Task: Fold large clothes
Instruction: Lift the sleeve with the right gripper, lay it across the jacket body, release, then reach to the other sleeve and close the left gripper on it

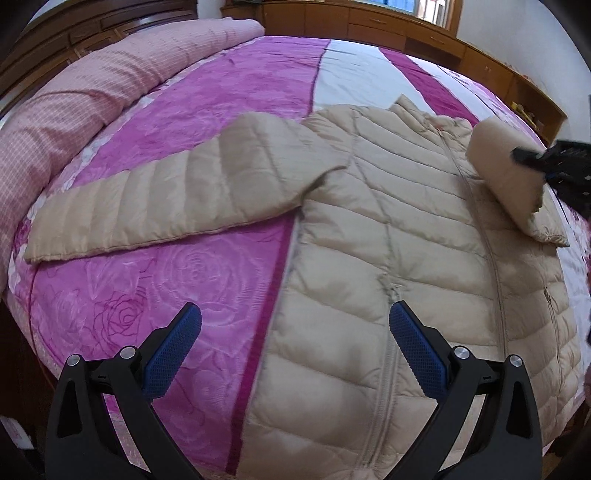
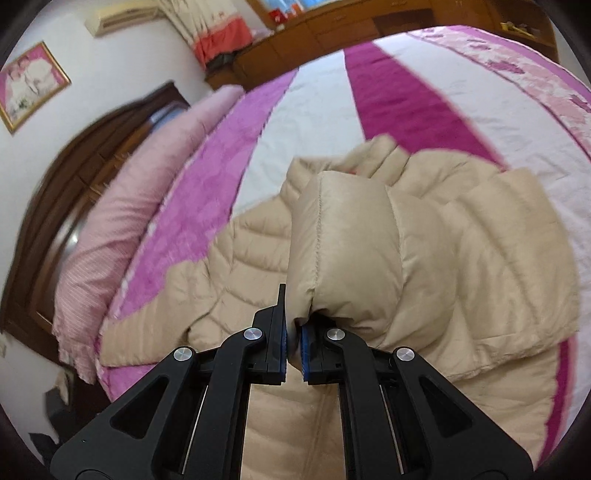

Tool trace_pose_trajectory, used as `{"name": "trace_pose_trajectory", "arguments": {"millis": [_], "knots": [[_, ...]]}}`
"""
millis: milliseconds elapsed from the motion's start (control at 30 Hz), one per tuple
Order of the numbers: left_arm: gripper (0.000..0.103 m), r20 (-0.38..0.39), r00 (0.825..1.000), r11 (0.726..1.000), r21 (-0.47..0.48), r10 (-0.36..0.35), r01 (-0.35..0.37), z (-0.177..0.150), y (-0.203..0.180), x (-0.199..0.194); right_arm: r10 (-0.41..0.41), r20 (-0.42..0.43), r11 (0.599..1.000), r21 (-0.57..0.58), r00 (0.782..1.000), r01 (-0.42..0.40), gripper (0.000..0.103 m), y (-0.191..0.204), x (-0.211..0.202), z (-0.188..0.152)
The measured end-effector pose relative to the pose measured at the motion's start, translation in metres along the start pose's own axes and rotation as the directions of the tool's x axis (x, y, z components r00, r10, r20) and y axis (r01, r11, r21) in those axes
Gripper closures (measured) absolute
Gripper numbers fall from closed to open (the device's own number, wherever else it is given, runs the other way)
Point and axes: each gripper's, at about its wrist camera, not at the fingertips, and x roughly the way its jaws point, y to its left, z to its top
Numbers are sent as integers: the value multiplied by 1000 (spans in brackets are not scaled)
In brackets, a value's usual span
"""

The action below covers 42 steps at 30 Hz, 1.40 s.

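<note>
A beige quilted puffer jacket lies front up on the bed, its zip running down the middle. One sleeve stretches out flat to the left. My left gripper hovers open above the jacket's lower left edge, holding nothing. My right gripper comes in from the right edge, shut on the other sleeve's cuff, lifted over the chest. In the right wrist view the right gripper pinches that sleeve, which bulges up in front of the camera over the jacket body.
A pink and white bedspread covers the bed. A rolled pink quilt lies along its left side. Wooden cabinets line the far wall. A dark wooden headboard and a framed picture show in the right wrist view.
</note>
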Motion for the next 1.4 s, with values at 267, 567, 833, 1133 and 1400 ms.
{"name": "trace_pose_trajectory", "arguments": {"millis": [267,567,833,1133,1400], "knots": [[5,-5,1000,999,-31,7,-8,-5,15,2,-37,-73,999,-16,997,36,91,12,53,-11],[5,11,1000,999,21,-25,24,-2,-4,-2,-54,-39,998,-18,998,53,47,13,11,-32],[5,44,995,988,125,-92,86,11,-52,-14,-129,17,992,16,991,129,40,-26,-54,-60],[5,98,982,947,295,-160,125,39,-133,-17,-270,32,960,88,962,266,39,-82,-101,-87],[5,94,979,899,419,-183,128,60,-200,4,-272,11,942,207,962,264,39,-120,-122,-102]]}}
